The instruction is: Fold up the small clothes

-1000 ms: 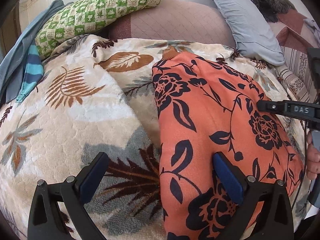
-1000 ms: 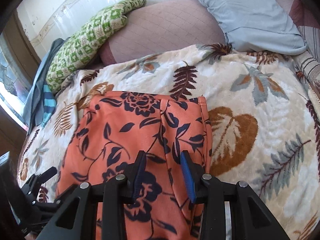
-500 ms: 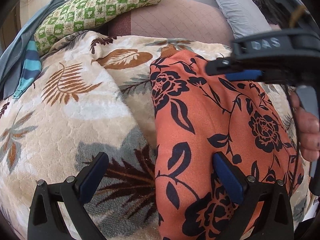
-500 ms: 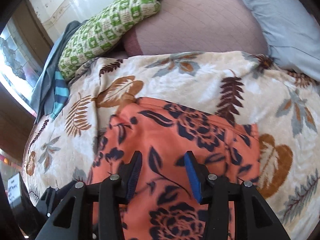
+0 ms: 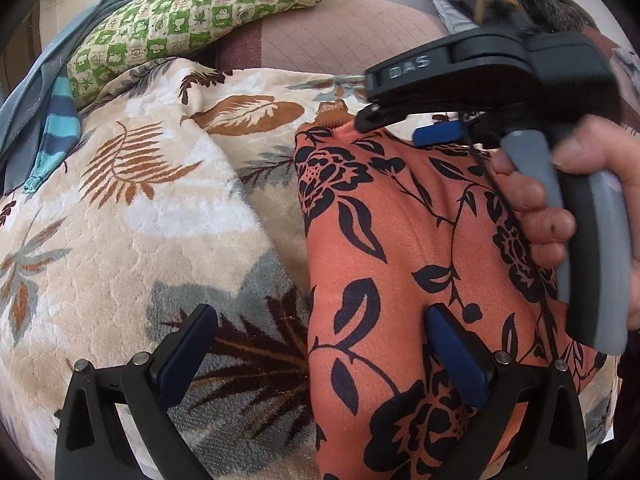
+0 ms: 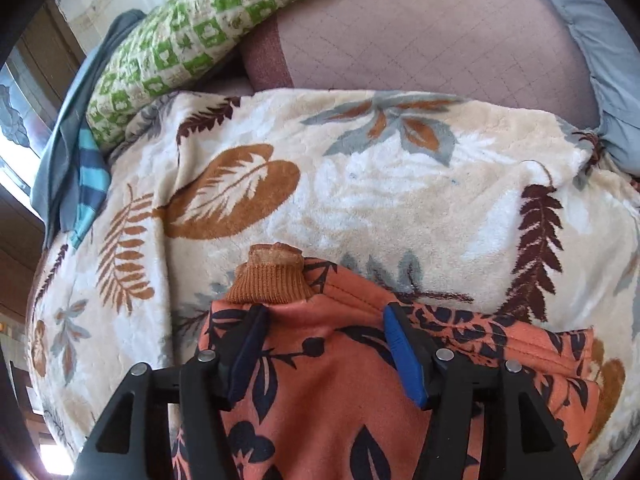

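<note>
Orange floral garment (image 5: 420, 272) spread over a leaf-print fleece blanket (image 5: 132, 216), filling the lower right of the left wrist view and the bottom centre of the right wrist view. Rust-coloured ribbed cuff (image 6: 270, 282) poking out at the garment's top edge, just above centre-left in the right wrist view. Left gripper (image 5: 320, 356) at the bottom of its frame, fingers spread wide: one blue pad over bare blanket, the other over the orange cloth, nothing pinched. Right gripper (image 6: 322, 354) low in its own frame, jaws parted, straddling the garment's upper edge just below the cuff; possibly touching the cloth, hard to tell from this angle. Seen from the left wrist view, upper right, held by the right hand (image 5: 560, 208) around a grey handle. Green checked pillow (image 5: 200, 20) at the upper left, dusty pink cushion (image 6: 432, 28) beside it at the top, striped blue cloth (image 5: 56, 136) at the far left edge.
</note>
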{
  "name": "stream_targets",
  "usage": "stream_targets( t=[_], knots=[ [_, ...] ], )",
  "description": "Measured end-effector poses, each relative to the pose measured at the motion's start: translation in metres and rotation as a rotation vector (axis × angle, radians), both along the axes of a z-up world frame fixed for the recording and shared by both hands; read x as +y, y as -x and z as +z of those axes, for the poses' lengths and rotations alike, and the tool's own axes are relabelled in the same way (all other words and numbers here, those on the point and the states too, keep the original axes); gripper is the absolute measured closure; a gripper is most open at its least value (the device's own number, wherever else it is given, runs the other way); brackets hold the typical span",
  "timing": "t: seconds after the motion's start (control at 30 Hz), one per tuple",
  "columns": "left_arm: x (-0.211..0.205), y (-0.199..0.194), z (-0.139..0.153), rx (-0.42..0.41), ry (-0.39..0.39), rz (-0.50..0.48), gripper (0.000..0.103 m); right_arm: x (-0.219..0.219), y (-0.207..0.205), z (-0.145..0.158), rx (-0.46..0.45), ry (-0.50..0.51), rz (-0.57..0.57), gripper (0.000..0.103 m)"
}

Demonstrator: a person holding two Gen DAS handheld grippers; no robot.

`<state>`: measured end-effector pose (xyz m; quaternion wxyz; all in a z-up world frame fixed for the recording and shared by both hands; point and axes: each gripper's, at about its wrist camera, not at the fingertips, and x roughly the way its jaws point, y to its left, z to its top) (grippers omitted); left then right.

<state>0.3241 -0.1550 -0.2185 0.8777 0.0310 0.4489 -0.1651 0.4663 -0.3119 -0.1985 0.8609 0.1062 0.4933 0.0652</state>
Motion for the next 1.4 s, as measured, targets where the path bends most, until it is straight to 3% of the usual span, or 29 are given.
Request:
stream_targets(
  t=[0.2,0.27,0.37,0.43,0.57,0.63,0.73,1.07,1.27,1.4],
  knots=[
    [-0.002,0.006,0.0,-0.02,-0.01,0.016,0.0,-0.057,0.064,0.029,-0.1,-0.029,-0.113,0.04],
    [-0.002,0.009,0.0,-0.028,-0.013,0.02,0.0,-0.076,0.071,0.022,-0.056,-0.029,-0.151,0.04],
    [-0.004,0.011,-0.001,-0.035,-0.012,0.01,0.0,-0.103,0.062,-0.017,0.09,-0.051,-0.212,0.04],
    [-0.006,0.012,-0.001,-0.046,-0.019,0.003,0.0,-0.114,0.061,-0.027,0.065,-0.096,-0.223,0.04],
    [-0.005,0.008,-0.001,-0.039,-0.016,-0.009,0.0,-0.105,0.056,-0.021,0.083,-0.024,-0.229,0.039],
    [-0.003,0.008,-0.001,-0.027,-0.008,-0.005,0.0,-0.107,0.061,-0.018,0.072,-0.042,-0.23,0.038],
    [-0.004,0.01,0.001,-0.034,-0.016,-0.006,0.0,-0.11,0.08,-0.011,0.048,-0.095,-0.258,0.037],
    [-0.005,0.016,0.001,-0.067,-0.028,-0.006,0.0,-0.097,0.161,0.032,-0.04,-0.105,-0.254,0.037],
    [-0.005,0.017,0.001,-0.072,-0.031,-0.009,0.0,-0.093,0.187,0.031,-0.053,-0.044,-0.282,0.037],
    [-0.005,0.016,0.001,-0.068,-0.028,-0.011,0.0,-0.108,0.188,0.014,-0.02,-0.108,-0.318,0.037]
  ],
)
